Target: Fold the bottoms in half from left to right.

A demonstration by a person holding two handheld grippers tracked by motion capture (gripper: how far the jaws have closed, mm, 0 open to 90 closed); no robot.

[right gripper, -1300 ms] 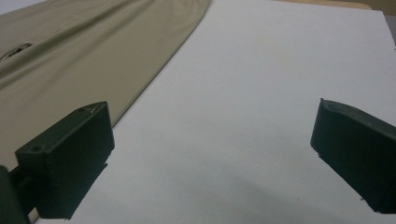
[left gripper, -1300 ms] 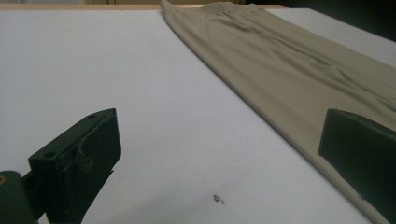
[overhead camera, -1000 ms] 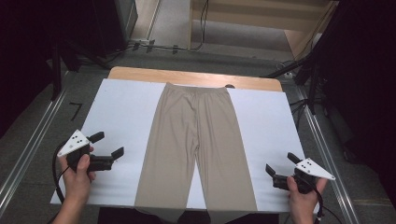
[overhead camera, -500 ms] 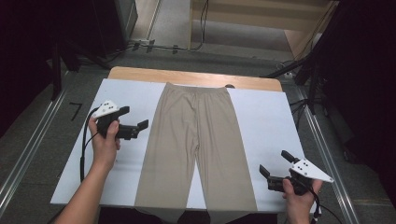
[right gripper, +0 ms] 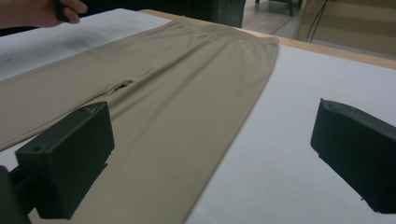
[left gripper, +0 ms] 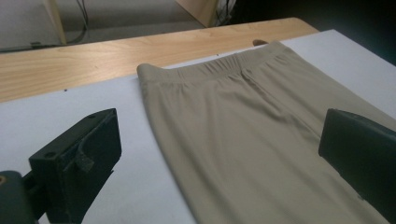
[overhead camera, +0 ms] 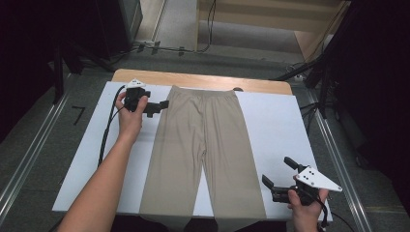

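Observation:
A pair of beige trousers (overhead camera: pixel 198 145) lies flat on the white table top (overhead camera: pixel 275 125), waistband (left gripper: pixel 219 65) at the far end and legs toward me. My left gripper (overhead camera: pixel 158 109) is open just left of the trousers' upper left edge, below the waistband corner. In the left gripper view its jaws (left gripper: pixel 219 154) stand wide apart over the fabric's edge, holding nothing. My right gripper (overhead camera: pixel 276 170) is open at the near right, beside the right leg's outer edge. Its jaws (right gripper: pixel 210 154) straddle that edge of the trousers (right gripper: pixel 154 98) without gripping.
A strip of bare wood (overhead camera: pixel 203 81) runs along the table's far edge. Metal rails (overhead camera: pixel 338 159) flank the table. Cables and dark stands (overhead camera: pixel 314 72) sit on the floor beyond. The left hand (right gripper: pixel 42 11) shows far off in the right gripper view.
My left gripper has travelled from the near left of the table forward to the trousers' upper left edge. The right gripper has shifted only slightly. The trousers have not moved.

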